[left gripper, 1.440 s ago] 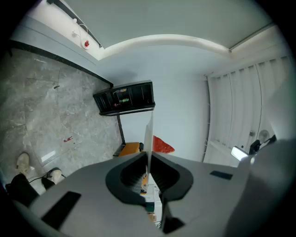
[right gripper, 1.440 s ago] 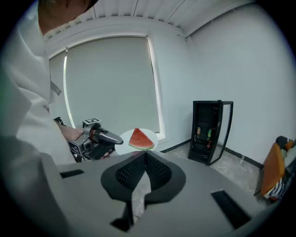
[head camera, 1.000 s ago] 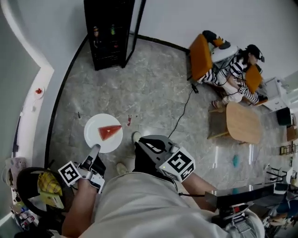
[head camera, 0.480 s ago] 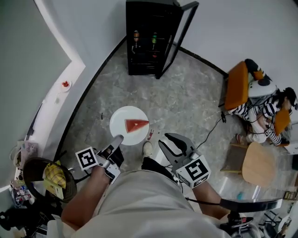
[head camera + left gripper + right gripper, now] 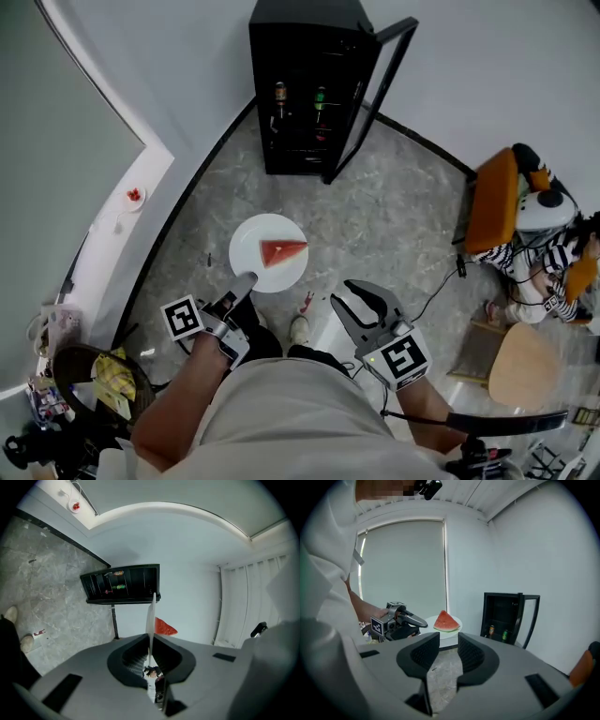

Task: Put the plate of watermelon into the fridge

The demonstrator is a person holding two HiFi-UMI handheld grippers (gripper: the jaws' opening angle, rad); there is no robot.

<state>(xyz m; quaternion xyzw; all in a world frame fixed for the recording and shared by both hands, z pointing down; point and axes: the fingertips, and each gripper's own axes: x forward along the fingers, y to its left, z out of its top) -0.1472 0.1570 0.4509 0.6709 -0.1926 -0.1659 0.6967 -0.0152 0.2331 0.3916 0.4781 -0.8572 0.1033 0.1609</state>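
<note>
A white plate (image 5: 251,251) carrying a red watermelon wedge (image 5: 281,251) hangs above the marble floor. My left gripper (image 5: 246,279) is shut on its near rim. In the left gripper view the plate (image 5: 150,616) shows edge-on between the jaws, with the wedge (image 5: 164,627) beside it. The black fridge (image 5: 309,89) stands ahead against the wall, its glass door (image 5: 380,89) swung open. My right gripper (image 5: 361,298) is to the right of the plate, its jaws opening with nothing between them. Its own view shows the wedge (image 5: 446,621), the left gripper (image 5: 401,620) and the fridge (image 5: 506,616).
Two bottles (image 5: 298,97) stand on a fridge shelf. A seated person and an orange chair (image 5: 492,202) are at the right, with a round wooden table (image 5: 525,366) and a floor cable (image 5: 436,281). A dark bin (image 5: 94,375) sits at lower left by the curved wall ledge (image 5: 134,196).
The view has moved closer to the fridge, which now sits higher and more central. The right gripper's jaws went from shut to wide apart. The plate stays in the left gripper.
</note>
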